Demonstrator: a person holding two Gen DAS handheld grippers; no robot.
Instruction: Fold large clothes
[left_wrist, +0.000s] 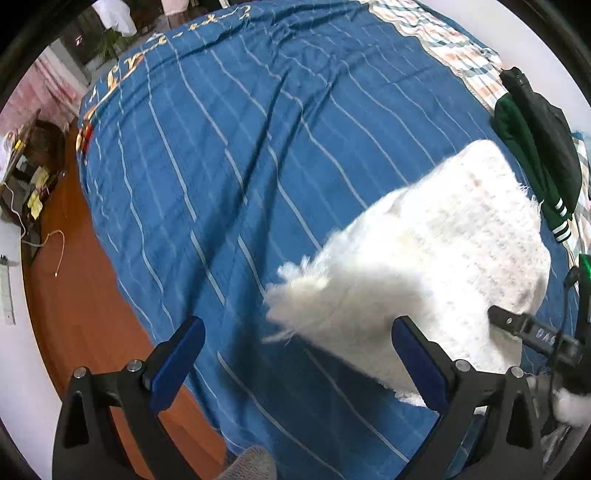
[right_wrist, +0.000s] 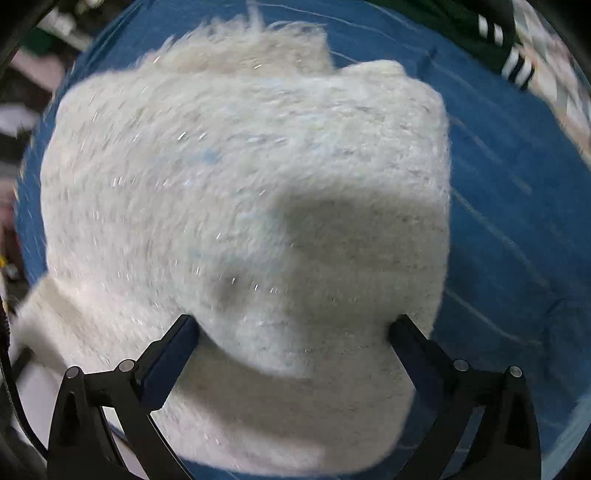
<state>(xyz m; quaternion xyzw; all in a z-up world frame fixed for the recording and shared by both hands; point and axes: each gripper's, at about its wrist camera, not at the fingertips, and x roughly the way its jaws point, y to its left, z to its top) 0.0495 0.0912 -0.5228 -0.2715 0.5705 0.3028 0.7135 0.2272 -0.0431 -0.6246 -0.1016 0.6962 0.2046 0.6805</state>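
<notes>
A fluffy white knitted garment (left_wrist: 436, 258) lies folded into a thick, roughly rectangular bundle on a blue bedspread (left_wrist: 229, 177) with thin pale stripes; its surface is long-haired and fuzzy, with loose tufts sticking out along one edge (tiny glinting threads show in the right wrist view). The left gripper (left_wrist: 297, 360) hangs over the bedspread beside the bundle, its blue-padded jaws wide apart and holding nothing, the right-hand finger overlapping the garment's near edge. The right gripper (right_wrist: 295, 347) is directly over the white garment (right_wrist: 236, 192), jaws also spread wide with the knit filling the space between them, though nothing is pinched. A dark green garment (left_wrist: 535, 162) with white-striped cuffs sits just beyond the bundle, and a checked sheet (left_wrist: 454, 48) borders the bedspread. Reddish wooden floor (left_wrist: 85, 295) shows beside the bed.
</notes>
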